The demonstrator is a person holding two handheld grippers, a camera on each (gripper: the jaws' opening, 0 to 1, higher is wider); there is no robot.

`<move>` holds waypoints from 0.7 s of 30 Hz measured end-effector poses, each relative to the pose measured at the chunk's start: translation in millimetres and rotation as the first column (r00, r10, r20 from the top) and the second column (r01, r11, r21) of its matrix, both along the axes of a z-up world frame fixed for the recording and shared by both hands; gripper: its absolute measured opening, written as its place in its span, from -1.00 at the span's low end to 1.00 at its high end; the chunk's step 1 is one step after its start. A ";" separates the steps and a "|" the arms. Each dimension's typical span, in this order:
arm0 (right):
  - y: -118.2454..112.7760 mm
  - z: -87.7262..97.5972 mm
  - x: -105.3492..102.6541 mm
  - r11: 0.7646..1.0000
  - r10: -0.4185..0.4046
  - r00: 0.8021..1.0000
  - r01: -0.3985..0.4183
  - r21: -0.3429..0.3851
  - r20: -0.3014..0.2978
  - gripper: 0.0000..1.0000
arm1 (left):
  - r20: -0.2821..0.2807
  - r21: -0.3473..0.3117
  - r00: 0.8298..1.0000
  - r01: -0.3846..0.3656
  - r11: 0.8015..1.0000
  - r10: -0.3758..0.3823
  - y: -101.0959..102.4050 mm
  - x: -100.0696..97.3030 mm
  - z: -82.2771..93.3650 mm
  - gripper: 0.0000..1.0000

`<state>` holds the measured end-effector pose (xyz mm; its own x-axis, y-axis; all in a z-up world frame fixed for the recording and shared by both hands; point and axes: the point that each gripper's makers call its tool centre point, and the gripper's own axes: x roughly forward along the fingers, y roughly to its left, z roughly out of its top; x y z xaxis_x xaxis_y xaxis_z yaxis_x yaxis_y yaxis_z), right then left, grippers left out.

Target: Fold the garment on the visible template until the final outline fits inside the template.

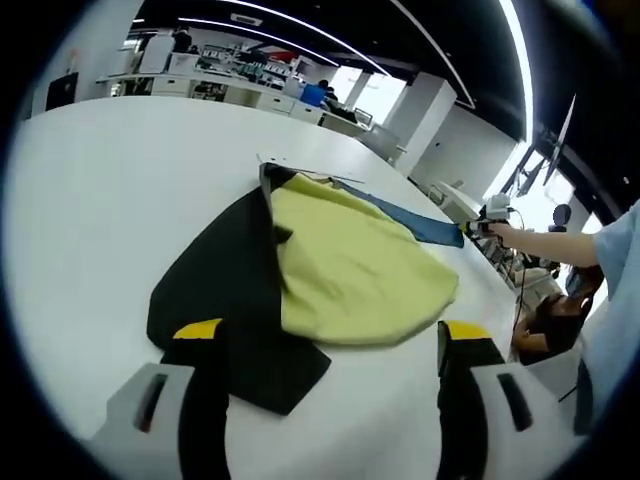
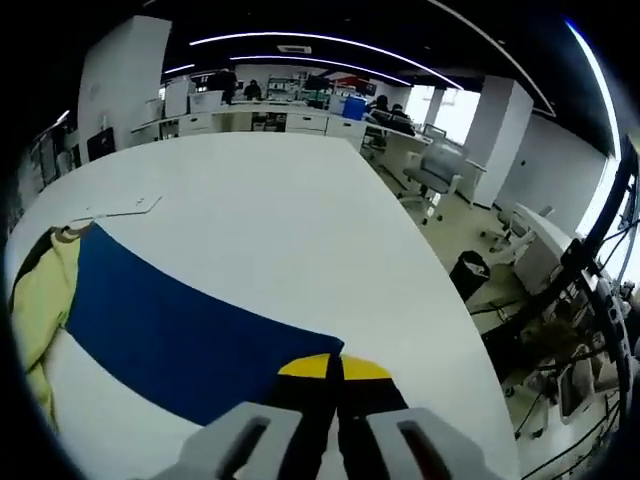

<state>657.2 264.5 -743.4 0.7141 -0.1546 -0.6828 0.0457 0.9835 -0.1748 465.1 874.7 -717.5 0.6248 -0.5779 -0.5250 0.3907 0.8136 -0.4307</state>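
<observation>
In the left gripper view, our left gripper hovers with fingers apart over the garment spread on the white worktop. In the right gripper view, our right gripper has its fingers clamped on the blue sleeve, stretched taut, probably ready for folding inward.
</observation>
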 end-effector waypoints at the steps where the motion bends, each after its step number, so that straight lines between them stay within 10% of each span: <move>1: -2.5 -1.9 2.2 1.000 -0.004 1.000 0.004 0.004 0.000 -1.00 | -0.001 -0.001 1.000 -0.001 1.000 0.001 -0.1 -0.1 -0.6 0.68; 14: -1.1 -19.4 -2.7 0.997 0.008 0.999 -0.004 0.081 -0.047 -0.95 | -0.024 -0.007 1.000 -0.010 1.000 0.010 0.2 -5.8 -9.7 0.69; 18: 0.1 -15.9 -3.2 0.995 0.029 1.000 -0.028 0.100 -0.010 0.11 | -0.017 -0.012 1.000 -0.013 1.000 0.012 0.0 -4.8 -7.5 0.69; 21: 9.4 -10.5 -6.7 0.984 0.057 0.998 -0.059 0.168 0.014 0.23 | -0.011 -0.015 1.000 -0.007 1.000 0.007 -1.9 -5.3 -6.1 0.69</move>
